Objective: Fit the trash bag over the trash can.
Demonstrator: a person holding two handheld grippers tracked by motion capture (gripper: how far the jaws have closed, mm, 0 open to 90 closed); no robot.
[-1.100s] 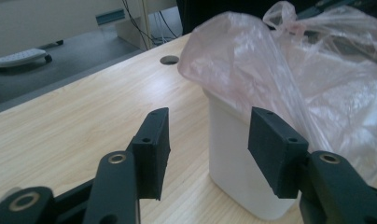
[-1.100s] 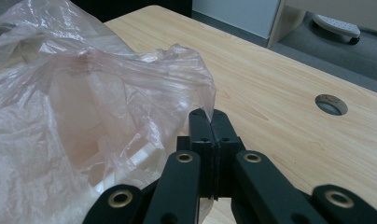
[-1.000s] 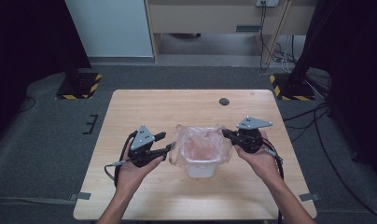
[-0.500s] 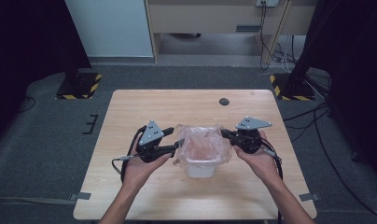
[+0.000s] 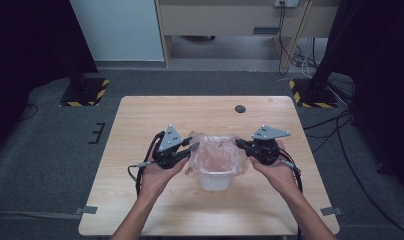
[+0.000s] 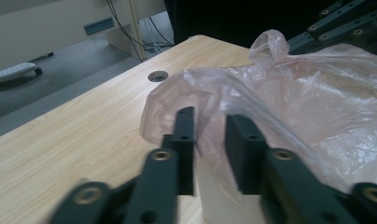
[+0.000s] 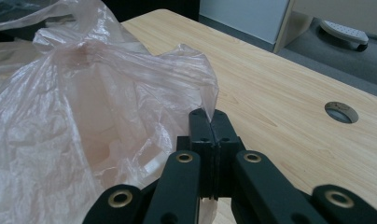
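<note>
— Where are we standing right now?

— I'm working the pinkish plastic bag (image 5: 216, 156) that's lining the small white bin (image 5: 213, 181), sitting near the middle of the wooden table (image 5: 140, 200), a bit toward the near edge. My right gripper (image 7: 209, 122) is pinching the bag's right-hand rim, jaws pressed flat together with the film caught between them.

— And the left one?

— The left gripper (image 6: 209, 135) is sitting at the bag's left rim with its jaws a little way apart. A fold of plastic is lying in the gap, but I'm judging it isn't clamped yet.

— So which step is this?

— I'm reading it as getting a hold on both sides of the bag's mouth, either to spread it over the bin or to lift it free. One side is secured, the other is being lined up.

— What does the next move need?

— I'm thinking: close the left jaws on that fold without pushing the bin sideways, and catch enough film that it doesn't slip. The right needs to keep gentle tension so the thin plastic isn't tearing.
</note>
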